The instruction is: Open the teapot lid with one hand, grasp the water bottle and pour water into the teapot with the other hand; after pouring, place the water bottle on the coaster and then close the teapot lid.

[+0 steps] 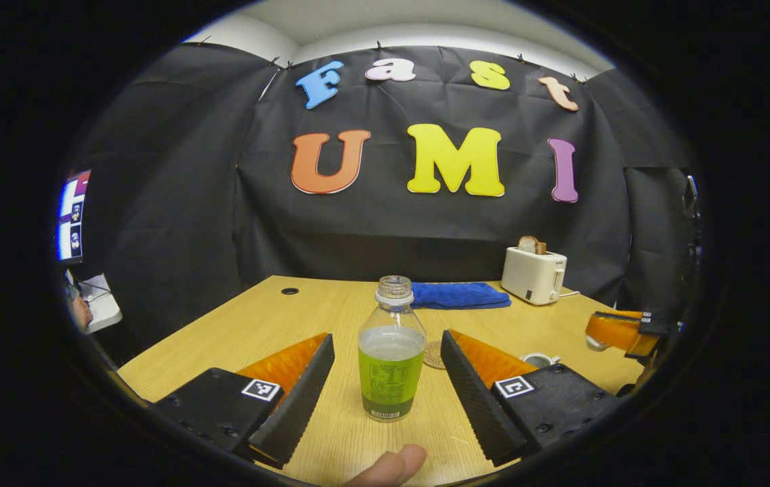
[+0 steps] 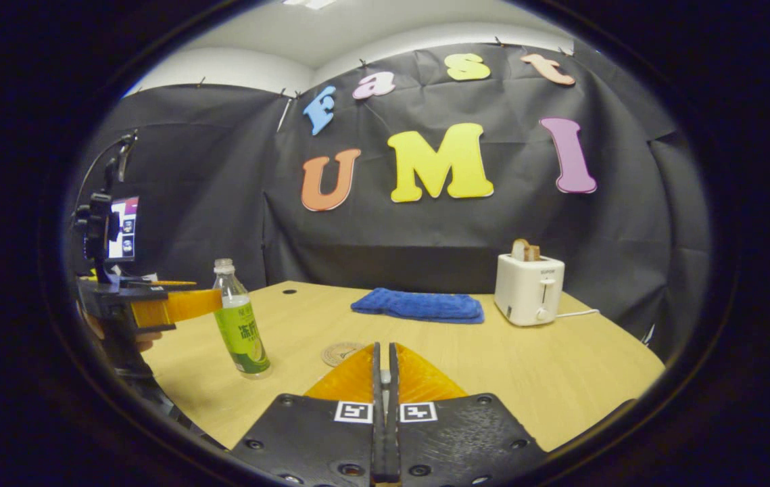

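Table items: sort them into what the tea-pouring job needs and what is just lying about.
Job:
water bottle, uncapped, between the open left gripper fingers
coaster
teapot, partly hidden
right gripper, shut

Lying about:
blue towel
toaster holding bread

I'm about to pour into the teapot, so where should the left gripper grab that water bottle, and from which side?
Grip the water bottle around its straight lower body, at the label band, not the narrowing shoulder or the open neck. It stands upright on the table, centred between the open fingers of the left gripper, so come straight in from the near side, level, and close.
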Demonstrator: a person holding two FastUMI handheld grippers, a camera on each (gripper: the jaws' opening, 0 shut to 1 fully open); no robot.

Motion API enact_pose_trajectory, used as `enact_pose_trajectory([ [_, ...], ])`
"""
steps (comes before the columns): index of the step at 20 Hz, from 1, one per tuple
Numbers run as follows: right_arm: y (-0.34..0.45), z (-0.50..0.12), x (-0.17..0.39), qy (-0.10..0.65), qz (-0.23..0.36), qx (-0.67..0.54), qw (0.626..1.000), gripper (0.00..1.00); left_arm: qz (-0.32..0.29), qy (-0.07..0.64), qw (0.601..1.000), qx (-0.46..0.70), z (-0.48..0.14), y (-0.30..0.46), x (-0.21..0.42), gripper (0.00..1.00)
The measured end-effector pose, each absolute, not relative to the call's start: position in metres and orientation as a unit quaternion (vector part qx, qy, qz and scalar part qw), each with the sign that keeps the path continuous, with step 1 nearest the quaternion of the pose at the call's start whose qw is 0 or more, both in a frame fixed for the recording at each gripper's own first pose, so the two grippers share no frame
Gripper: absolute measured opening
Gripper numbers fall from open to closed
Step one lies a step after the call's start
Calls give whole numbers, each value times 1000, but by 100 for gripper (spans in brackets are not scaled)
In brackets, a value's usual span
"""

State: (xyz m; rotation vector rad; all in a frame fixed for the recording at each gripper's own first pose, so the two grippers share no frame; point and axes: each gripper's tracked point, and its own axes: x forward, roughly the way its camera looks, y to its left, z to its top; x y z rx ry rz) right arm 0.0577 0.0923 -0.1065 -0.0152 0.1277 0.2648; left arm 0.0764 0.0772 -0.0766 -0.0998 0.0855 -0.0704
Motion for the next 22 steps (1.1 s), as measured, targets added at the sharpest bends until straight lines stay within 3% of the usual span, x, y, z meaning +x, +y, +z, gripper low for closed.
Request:
enact_pose_trajectory([
  [13,44,-77,47,38,106,7,994,0,-14,19,998,-50,-129,75,117,98],
  [17,41,-77,46,38,102,3,994,0,-21,6,999,-41,-124,71,114,79],
  [22,28,-75,49,40,91,2,995,0,0,40,999,-26,-127,73,109,78],
])
